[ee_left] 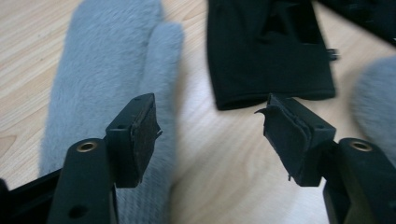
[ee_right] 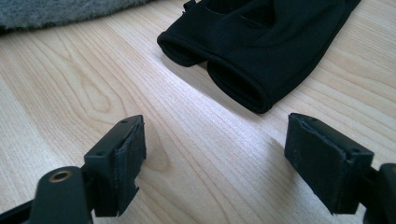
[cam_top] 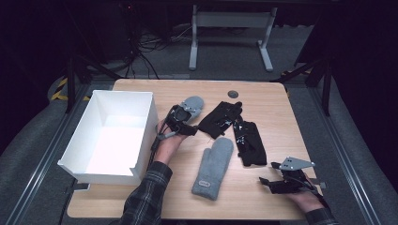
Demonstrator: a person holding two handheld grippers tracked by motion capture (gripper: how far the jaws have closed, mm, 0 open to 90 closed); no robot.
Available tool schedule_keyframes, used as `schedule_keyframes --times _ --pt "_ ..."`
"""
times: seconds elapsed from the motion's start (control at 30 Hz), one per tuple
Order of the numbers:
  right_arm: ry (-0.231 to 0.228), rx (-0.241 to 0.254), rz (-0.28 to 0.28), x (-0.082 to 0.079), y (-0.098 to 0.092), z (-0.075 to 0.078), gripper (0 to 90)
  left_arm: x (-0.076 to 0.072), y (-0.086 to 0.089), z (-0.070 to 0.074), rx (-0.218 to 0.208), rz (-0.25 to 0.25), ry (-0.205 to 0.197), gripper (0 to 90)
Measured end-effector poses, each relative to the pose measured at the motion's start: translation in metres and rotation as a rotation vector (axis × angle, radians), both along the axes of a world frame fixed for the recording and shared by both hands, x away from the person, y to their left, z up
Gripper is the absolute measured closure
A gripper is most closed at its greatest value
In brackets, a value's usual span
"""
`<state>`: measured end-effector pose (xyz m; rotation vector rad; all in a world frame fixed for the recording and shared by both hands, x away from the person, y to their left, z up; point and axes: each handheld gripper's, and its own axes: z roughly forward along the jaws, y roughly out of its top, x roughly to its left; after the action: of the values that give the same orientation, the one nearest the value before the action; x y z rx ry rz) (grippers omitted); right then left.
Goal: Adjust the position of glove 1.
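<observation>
Gloves lie on the wooden table (cam_top: 263, 101): two grey mittens and two black gloves. One mitten (cam_top: 213, 168) rests near the middle of the table, with its cuff toward the person. The second mitten (cam_top: 192, 104) lies farther back, just beside the white box (cam_top: 143, 117) that stands open on the left side. One black glove (cam_top: 219, 119) lies between the two mittens, a little to the right, and the other black glove (cam_top: 250, 142) lies right of it, touching it at the upper end. The left gripper (cam_top: 187, 123) hovers over the far mitten and the edge of the first black glove. In the left gripper view, its jaws are spread with nothing between them; the mitten (ee_left: 107, 79) shows behind the left jaw and the black glove (ee_left: 268, 51) behind the right one, with bare wood between. The pads do not touch either. The right gripper (cam_top: 266, 174) is low at the near right corner of the table, apart from all gloves. In the right gripper view, its jaws are also spread wide over bare wood, and the cuff of the black glove (ee_right: 261, 42) lies ahead of them, not touched.
</observation>
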<state>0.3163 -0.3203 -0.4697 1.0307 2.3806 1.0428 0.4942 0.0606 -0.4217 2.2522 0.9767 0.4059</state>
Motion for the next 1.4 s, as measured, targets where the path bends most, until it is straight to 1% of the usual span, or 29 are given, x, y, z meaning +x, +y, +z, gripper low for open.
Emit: schedule_keyframes --times 0.07,0.13,0.17,0.27,0.33,0.37,0.4,0.43,0.47,0.5,0.53,0.6,0.67,0.73,0.8,0.83,0.87,0.93,1.03,1.07,1.2,1.23,1.27,1.37,1.4 --pt "0.0 0.0 0.0 0.0 0.0 0.0 21.3 0.006 0.002 -0.004 0.003 0.012 0.0 38.6" --pt "0.0 0.0 0.0 0.0 0.0 0.0 21.3 0.014 0.004 -0.009 0.006 0.024 0.014 41.4" --pt "0.0 0.0 0.0 0.0 0.0 0.0 21.3 0.016 0.005 -0.012 0.012 0.03 0.013 42.2" --pt "0.0 0.0 0.0 0.0 0.0 0.0 21.3 0.021 0.007 -0.017 0.005 0.041 0.017 47.1" --pt "0.0 0.0 0.0 0.0 0.0 0.0 21.3 0.022 0.007 -0.02 0.009 0.047 0.018 51.0" --pt "0.0 0.0 0.0 0.0 0.0 0.0 21.3 0.022 0.007 -0.021 0.028 0.046 0.017 52.8" --pt "0.0 0.0 0.0 0.0 0.0 0.0 21.3 0.022 0.007 -0.021 0.028 0.046 0.017 55.2" --pt "0.0 0.0 0.0 0.0 0.0 0.0 21.3 0.023 0.006 -0.023 0.037 0.053 0.019 55.2" --pt "0.0 0.0 0.0 0.0 0.0 0.0 21.3 0.024 0.006 -0.027 0.06 0.059 0.014 62.2" --pt "0.0 0.0 0.0 0.0 0.0 0.0 21.3 0.024 0.006 -0.027 0.06 0.059 0.014 65.3" --pt "0.0 0.0 -0.001 0.0 0.0 0.0 21.3 0.024 0.006 -0.028 0.073 0.067 0.011 65.3" --pt "-0.001 0.0 -0.001 0.0 0.0 0.0 21.4 0.025 0.006 -0.028 0.078 0.08 0.009 73.4" --pt "0.0 0.0 -0.001 0.0 0.0 0.0 21.4 0.025 0.007 -0.028 0.069 0.096 0.014 79.4" --pt "0.0 0.001 -0.001 0.0 0.0 0.0 21.4 0.025 0.007 -0.026 0.059 0.109 0.027 83.6" --pt "0.0 -0.001 0.0 0.0 0.0 0.0 21.4 0.025 0.007 -0.023 0.055 0.121 0.022 85.5" --pt "0.0 0.0 0.0 0.0 0.0 0.0 21.4 0.024 0.007 -0.022 0.049 0.127 0.026 86.2" --pt "0.0 -0.001 0.0 0.0 0.0 0.0 21.4 0.023 0.008 -0.019 0.034 0.14 0.028 86.6" --pt "0.0 0.0 0.0 0.0 0.0 0.0 21.4 0.022 0.009 -0.014 0.009 0.149 0.031 87.0" --pt "0.0 0.0 0.0 0.0 0.0 0.0 21.4 0.02 0.013 -0.004 -0.057 0.162 0.036 87.1" --pt "0.0 -0.001 0.0 0.0 0.0 0.0 21.4 0.019 0.014 -0.001 -0.075 0.169 0.043 87.2" --pt "0.0 0.0 0.0 0.0 0.0 0.0 21.4 0.015 0.017 0.012 -0.1 0.183 0.048 87.4" --pt "0.0 0.0 0.0 0.0 0.0 0.0 21.4 0.014 0.018 0.015 -0.113 0.183 0.048 87.5" --pt "0.0 -0.001 0.0 0.0 0.0 0.0 21.4 0.012 0.019 0.019 -0.133 0.184 0.055 87.6" --pt "0.0 0.0 0.0 0.0 0.0 0.0 21.4 0.007 0.019 0.026 -0.16 0.176 0.071 87.8" --pt "0.0 -0.001 0.0 0.0 0.0 0.0 21.4 0.005 0.019 0.029 -0.171 0.175 0.086 87.8"
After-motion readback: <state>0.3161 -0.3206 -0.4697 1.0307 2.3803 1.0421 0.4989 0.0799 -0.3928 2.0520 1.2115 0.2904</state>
